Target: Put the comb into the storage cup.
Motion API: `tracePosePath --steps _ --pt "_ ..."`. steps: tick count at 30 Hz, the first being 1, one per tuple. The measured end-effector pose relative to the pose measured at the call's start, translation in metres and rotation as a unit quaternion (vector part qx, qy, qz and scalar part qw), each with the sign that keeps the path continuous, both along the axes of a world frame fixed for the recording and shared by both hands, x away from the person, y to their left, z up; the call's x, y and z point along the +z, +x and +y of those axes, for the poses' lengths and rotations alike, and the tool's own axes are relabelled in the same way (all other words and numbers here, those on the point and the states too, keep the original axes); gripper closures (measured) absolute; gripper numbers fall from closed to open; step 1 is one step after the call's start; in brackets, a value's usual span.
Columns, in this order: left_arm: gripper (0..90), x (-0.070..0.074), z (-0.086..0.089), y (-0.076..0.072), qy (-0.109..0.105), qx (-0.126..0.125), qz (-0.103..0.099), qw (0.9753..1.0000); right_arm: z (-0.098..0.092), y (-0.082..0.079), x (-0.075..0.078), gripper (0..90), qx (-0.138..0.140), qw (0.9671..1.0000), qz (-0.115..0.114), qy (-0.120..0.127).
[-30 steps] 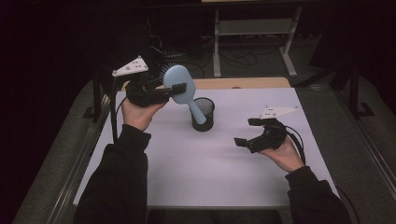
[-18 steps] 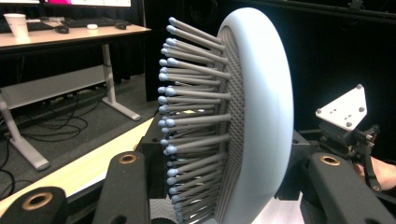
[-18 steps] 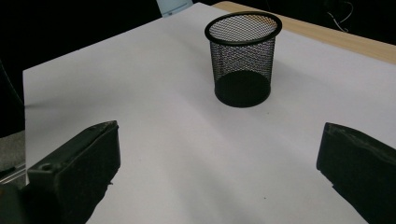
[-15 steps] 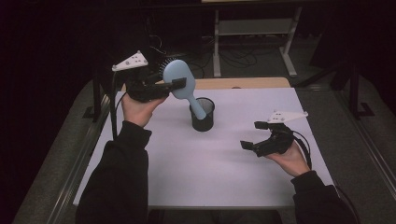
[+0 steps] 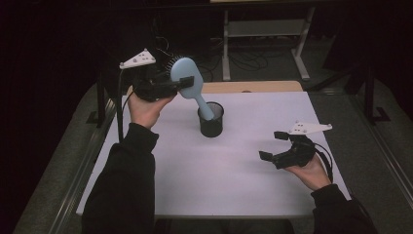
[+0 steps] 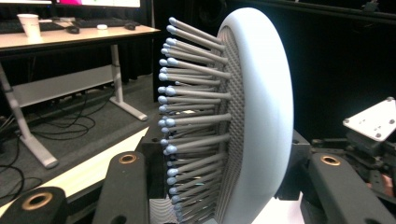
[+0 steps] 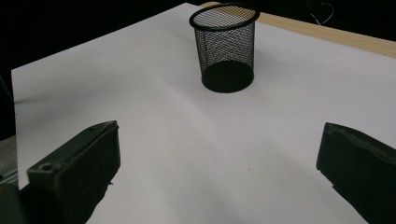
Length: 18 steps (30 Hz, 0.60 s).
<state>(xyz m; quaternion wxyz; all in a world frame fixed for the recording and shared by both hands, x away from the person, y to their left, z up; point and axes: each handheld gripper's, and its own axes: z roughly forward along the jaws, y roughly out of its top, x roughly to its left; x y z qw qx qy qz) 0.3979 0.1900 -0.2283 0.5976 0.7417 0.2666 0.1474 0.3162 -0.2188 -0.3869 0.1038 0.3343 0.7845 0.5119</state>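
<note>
High view, from the left: the left gripper (image 5: 187, 83) hangs above the table's (image 5: 160, 190) far left corner, its jaws pinching the head of a pale blue hairbrush (image 5: 187, 78). The brush slants down to the right, its handle tip just inside the rim of the black mesh cup (image 5: 211, 119), which stands upright near the middle of the far edge. In the left gripper view the bristles (image 6: 187, 121) sit between the two black jaws, which press the head from both sides. Further right, near the right edge, the right gripper (image 5: 275, 146) rests low over the table with its jaws spread wide and nothing between them; the right gripper view looks across bare white surface toward the cup.

The step in hand looks like standing the brush in the cup. The next move calls for lowering the handle straight down until it bottoms out, then letting go gently so the light cup does not tip.
</note>
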Motion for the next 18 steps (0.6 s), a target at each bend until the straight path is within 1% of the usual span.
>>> tracePosePath --steps 5,11,15,18 --pt "51.2 -0.003 0.0 0.009 0.002 0.009 0.005 0.9999 -0.004 -0.005 -0.004 0.0 -0.003 1.0 -0.003 -0.007" --pt "51.2 -0.005 0.001 0.019 -0.005 0.016 0.008 0.9998 -0.011 -0.012 -0.007 0.0 -0.008 0.9999 -0.007 -0.004" --pt "51.2 -0.005 -0.003 0.023 0.006 0.017 0.005 0.9998 -0.016 -0.015 -0.011 0.0 -0.009 0.9999 -0.007 -0.004" --pt "51.1 -0.005 -0.005 0.025 0.01 0.018 0.003 0.9998 -0.019 -0.018 -0.014 0.0 -0.009 0.9999 -0.005 -0.003"
